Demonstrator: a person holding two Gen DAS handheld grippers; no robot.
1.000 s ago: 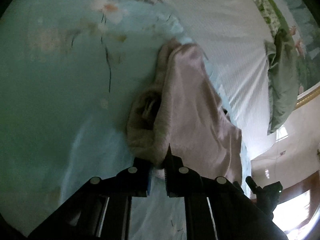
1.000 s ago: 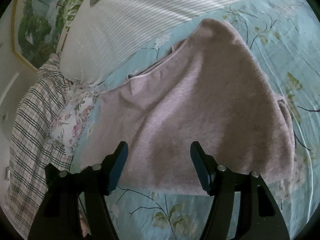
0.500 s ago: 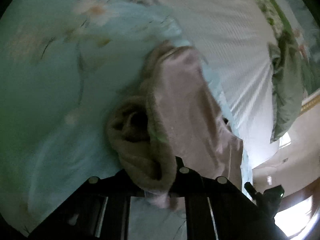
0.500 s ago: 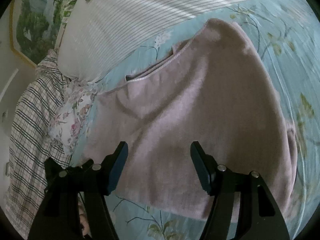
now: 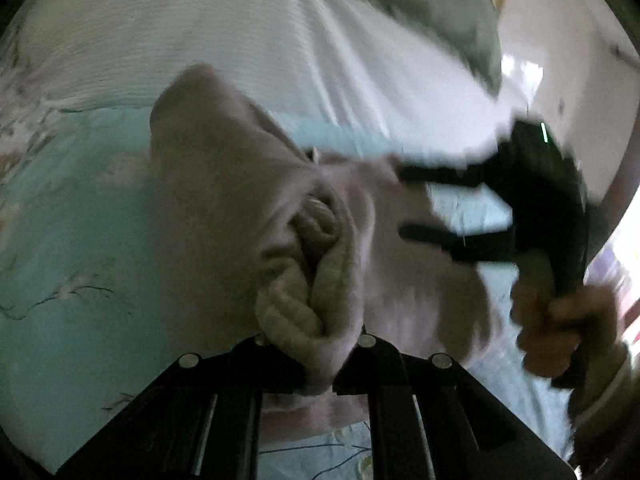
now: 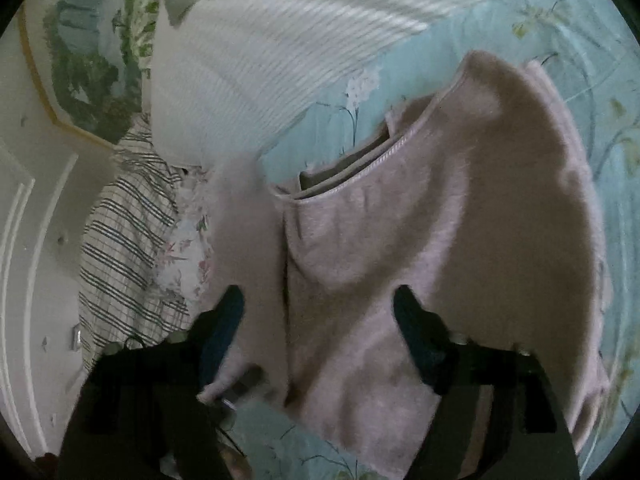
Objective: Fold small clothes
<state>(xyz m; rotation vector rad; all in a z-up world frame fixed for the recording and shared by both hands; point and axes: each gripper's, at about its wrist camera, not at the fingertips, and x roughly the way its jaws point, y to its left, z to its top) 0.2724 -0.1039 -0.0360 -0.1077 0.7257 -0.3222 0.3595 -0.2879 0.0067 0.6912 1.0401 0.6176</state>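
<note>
A fuzzy pink sweater lies on a light blue floral bedsheet, neckline toward the pillow. My left gripper is shut on a bunched sleeve or edge of the sweater and lifts it off the sheet. My right gripper is open, its jaws wide apart, hovering over the sweater's lower part. It also shows in the left wrist view, held by a hand, fingers open above the sweater.
A white striped pillow lies beyond the sweater. A plaid cloth and a floral cloth lie at the bed's left side. A green pillow sits behind the white one. A wall and painting are at left.
My left gripper has lifted the bunched sweater edge and swung it toward the right gripper. The right gripper moved forward over the sweater, still open. The sweater has folded over.
</note>
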